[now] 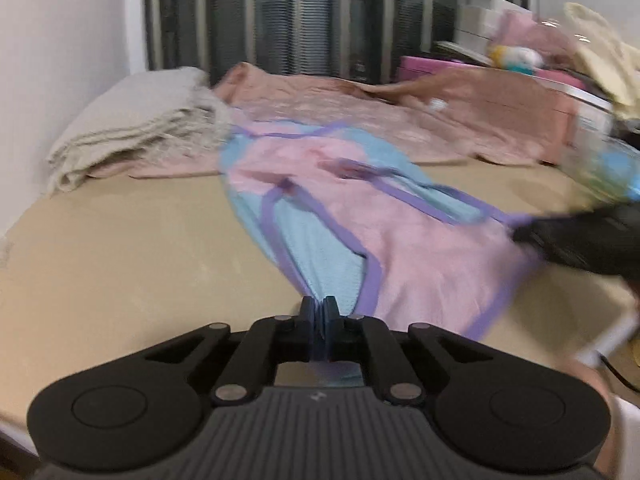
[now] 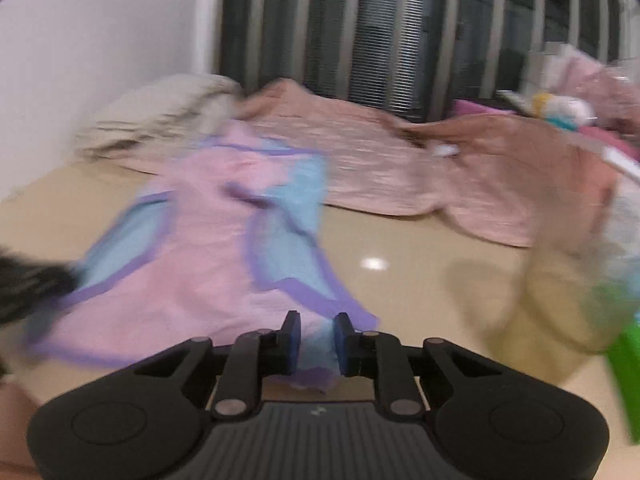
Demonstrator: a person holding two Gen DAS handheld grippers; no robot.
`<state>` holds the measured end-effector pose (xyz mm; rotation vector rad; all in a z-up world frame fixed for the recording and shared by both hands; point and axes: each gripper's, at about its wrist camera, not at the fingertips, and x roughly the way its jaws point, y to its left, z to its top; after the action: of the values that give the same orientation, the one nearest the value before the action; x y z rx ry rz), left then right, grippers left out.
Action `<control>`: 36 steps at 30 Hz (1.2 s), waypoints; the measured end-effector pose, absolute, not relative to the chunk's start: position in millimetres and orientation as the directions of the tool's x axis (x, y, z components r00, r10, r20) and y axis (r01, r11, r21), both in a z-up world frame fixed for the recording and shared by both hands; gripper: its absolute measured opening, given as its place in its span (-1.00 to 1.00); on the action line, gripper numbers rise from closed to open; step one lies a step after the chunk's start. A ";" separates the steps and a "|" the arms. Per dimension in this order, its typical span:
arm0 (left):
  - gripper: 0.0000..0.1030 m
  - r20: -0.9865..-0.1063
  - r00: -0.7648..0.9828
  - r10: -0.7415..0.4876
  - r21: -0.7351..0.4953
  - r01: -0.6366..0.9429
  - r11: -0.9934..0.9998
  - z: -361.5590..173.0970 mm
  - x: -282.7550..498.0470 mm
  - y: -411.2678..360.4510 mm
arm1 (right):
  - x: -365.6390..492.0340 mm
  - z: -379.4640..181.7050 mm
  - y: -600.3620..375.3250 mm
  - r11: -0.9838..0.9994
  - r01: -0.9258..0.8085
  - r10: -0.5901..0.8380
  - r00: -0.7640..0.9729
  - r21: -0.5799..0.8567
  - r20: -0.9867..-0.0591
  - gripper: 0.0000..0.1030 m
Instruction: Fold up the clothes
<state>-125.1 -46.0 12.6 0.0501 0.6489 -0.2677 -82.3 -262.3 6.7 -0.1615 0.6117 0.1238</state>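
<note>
A pink and light-blue garment with purple trim [image 1: 344, 200] lies spread on the tan bed surface [image 1: 120, 260]. My left gripper [image 1: 319, 308] is shut on a near corner of the garment. In the right wrist view the same garment [image 2: 208, 240] stretches away from my right gripper [image 2: 316, 328], whose jaws stand a little apart with bunched cloth between them. The right gripper shows as a dark blur at the garment's right edge in the left wrist view [image 1: 580, 236]. Both views are motion-blurred.
A folded beige blanket [image 1: 140, 128] lies at the back left by the white wall. A rumpled pink quilt [image 1: 400, 120] covers the back. Cluttered items and a cream bag [image 1: 600, 56] stand at the back right. A green object [image 2: 628, 384] is at the right edge.
</note>
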 end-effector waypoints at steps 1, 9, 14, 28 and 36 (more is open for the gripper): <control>-0.89 -0.610 0.744 -0.274 -0.089 0.280 0.956 14.9 -130.6 -47.4 | -80.5 8.1 -266.1 0.983 -0.122 0.019 0.813 -0.137 -0.582 -0.69; -0.20 -0.571 0.795 -0.203 -0.190 0.112 0.975 59.0 -40.5 10.3 | -113.6 22.4 -231.8 0.907 -0.418 0.378 0.768 0.042 -0.517 -0.66; -0.20 -0.629 0.772 -0.094 -0.160 -0.010 0.987 56.5 46.3 6.9 | -104.6 8.6 -217.9 0.895 -0.429 0.420 0.725 0.119 -0.545 -0.66; -0.97 -0.729 0.685 0.013 -0.134 -0.161 0.978 25.9 165.7 27.0 | -117.0 6.1 -238.0 0.879 -0.473 0.413 0.695 0.058 -0.588 -0.68; -0.98 -0.665 0.746 0.004 -0.168 -0.155 0.974 29.2 34.4 102.5 | -120.6 10.3 -257.3 0.889 -0.457 0.386 0.692 0.044 -0.610 -0.68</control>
<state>34.4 102.5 29.2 -0.2186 0.7244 0.0879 -120.6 -257.3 10.3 -0.1146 0.6546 0.4718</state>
